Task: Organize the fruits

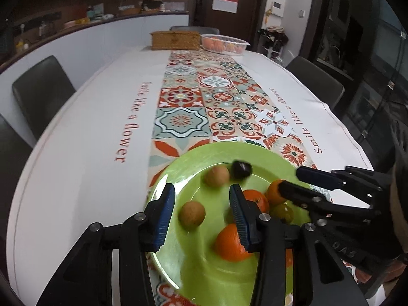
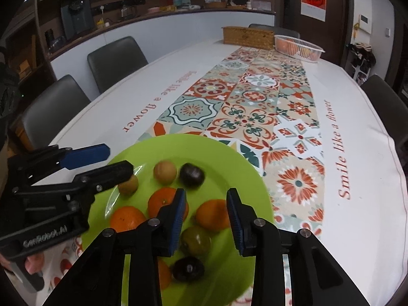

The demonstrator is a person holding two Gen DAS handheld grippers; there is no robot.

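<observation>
On my green plate [image 2: 229, 158] I count nine fruits in the right wrist view: two tan round ones, a third tan one half hidden behind my left claw, four oranges with one mostly hidden at the near rim, one green-brown fruit and two dark purple ones. The tan pair [image 2: 165, 172] sits at the far side of the plate, next to a dark fruit [image 2: 192, 175]. The oranges [image 2: 213, 214] are bright and slightly dull-skinned, clustered mid-plate. The green-brown fruit [image 2: 195, 241] lies just in front of them, and the second dark fruit [image 2: 188, 268] sits nearest me, stem end up. The plate rests at the near end of the table [image 2: 362, 204], on the patterned runner [image 2: 244, 119].

My right claw [image 2: 206, 220] hovers over the plate with its blue pads apart; an orange and the green-brown fruit show in the gap, but the pads press on nothing. My left claw [image 1: 202, 218] is likewise parted over the plate's left side, with a tan fruit [image 1: 191, 215] in the gap and clear of both pads; its right finger overlaps two oranges in view, and I can't tell if it touches them.

At the far end stand one woven box [image 2: 247, 35] and one white basket [image 2: 298, 46] holding more orange fruit. I see four dark chairs [image 2: 117, 58] around the table.
</observation>
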